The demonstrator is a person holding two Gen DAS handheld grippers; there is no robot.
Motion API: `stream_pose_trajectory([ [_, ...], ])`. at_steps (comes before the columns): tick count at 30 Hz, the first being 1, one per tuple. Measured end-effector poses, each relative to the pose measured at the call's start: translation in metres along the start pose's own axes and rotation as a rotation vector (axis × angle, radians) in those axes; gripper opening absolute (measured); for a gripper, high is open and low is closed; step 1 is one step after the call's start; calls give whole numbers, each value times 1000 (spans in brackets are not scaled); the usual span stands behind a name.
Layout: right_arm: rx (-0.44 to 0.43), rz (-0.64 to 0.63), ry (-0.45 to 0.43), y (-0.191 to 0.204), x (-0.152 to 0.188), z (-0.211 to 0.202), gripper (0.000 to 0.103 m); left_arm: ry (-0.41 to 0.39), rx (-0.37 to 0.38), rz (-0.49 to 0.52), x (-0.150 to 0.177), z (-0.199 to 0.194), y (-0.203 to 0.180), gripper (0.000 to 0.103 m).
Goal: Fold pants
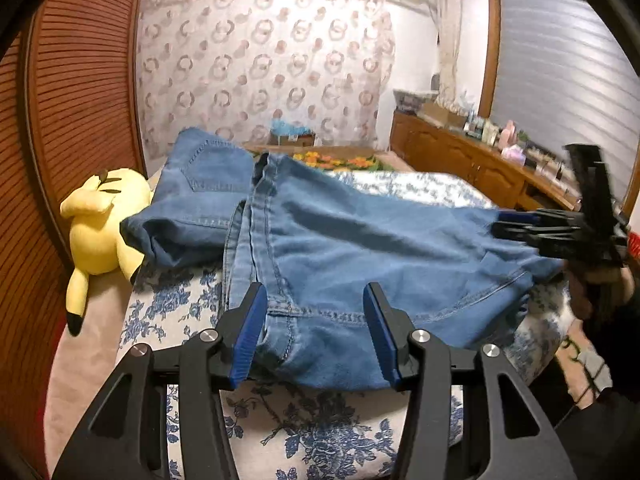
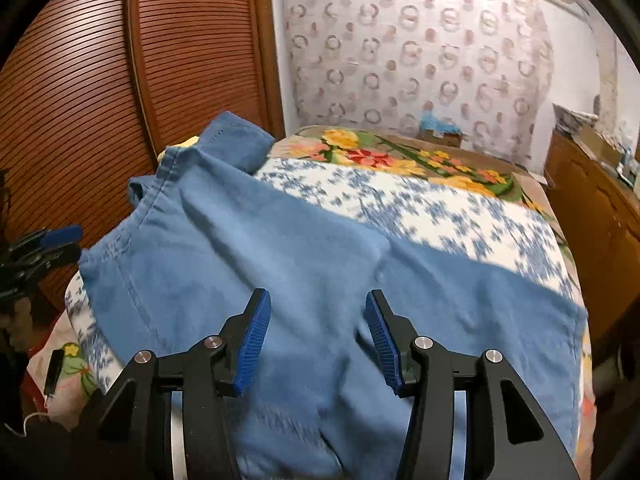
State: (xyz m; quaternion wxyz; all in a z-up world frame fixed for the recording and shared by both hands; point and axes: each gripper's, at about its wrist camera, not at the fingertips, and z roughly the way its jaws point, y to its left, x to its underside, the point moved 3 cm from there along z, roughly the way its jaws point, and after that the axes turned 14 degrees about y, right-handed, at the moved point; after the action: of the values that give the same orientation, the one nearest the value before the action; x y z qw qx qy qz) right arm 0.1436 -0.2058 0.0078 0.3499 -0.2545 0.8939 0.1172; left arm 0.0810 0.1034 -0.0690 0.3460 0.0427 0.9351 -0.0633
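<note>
Blue denim pants (image 1: 344, 248) are lying on a bed (image 1: 280, 432) covered with a blue-and-white flowered sheet, beside a yellow plush toy (image 1: 100, 224) that is resting at the bed's left edge in the left wrist view. The pants appear already doubled once, judging from the layered seams and the stitched edges stacked near the left gripper (image 1: 316, 336).

The left gripper is hovering with its jaws standing apart, straddling a seam at the near edge of the cloth; the pads are not pressing on it. The right gripper (image 2: 318, 340) is likewise standing open above the cloth, holding nothing; in the left wrist view it is appearing blurred at the far right end of the pants.

The step in hand seems to be a pause between folds, both grippers being free of the cloth. The next move probably calls for each gripper to close on an edge at one end of the pants and carry it over to the other end.

The long axis of the pants is running across the left wrist view, from the crumpled end near the plush toy toward the right gripper. Which end is the waistband cannot be told with certainty.
</note>
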Motion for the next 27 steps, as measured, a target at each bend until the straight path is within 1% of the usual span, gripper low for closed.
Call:
stream_pose_trajectory([
  [2,8,14,0,-8,7,-5,51,32,-15,-4,2,10,2,52],
  [4,20,24,2,-8,15,-10,52,65,-37,-13,4,22,5,52],
  [6,25,37,3,-12,24,-15,52,95,-43,-23,8,32,8,52],
  [7,30,46,3,-12,27,-18,52,98,-42,-26,9,34,9,50],
  [8,34,55,2,-14,31,-20,52,98,-35,-22,11,35,9,47],
  [10,40,76,8,-17,38,-22,52,99,-38,-15,13,36,8,31],
  [12,51,88,19,-26,47,-23,52,100,-30,-8,15,35,7,20],
  [15,62,107,33,-30,54,-24,52,61,-16,0,14,23,4,15],
  [18,61,129,42,-34,61,-25,52,-9,-10,-23,11,-1,8,14],
  [20,62,138,44,-36,64,-27,52,-30,-17,-38,10,-14,13,14],
  [23,55,151,39,-41,69,-33,52,-13,-20,-41,10,-18,18,14],
  [27,57,164,32,-44,70,-38,52,0,-25,-36,13,-14,14,14],
])
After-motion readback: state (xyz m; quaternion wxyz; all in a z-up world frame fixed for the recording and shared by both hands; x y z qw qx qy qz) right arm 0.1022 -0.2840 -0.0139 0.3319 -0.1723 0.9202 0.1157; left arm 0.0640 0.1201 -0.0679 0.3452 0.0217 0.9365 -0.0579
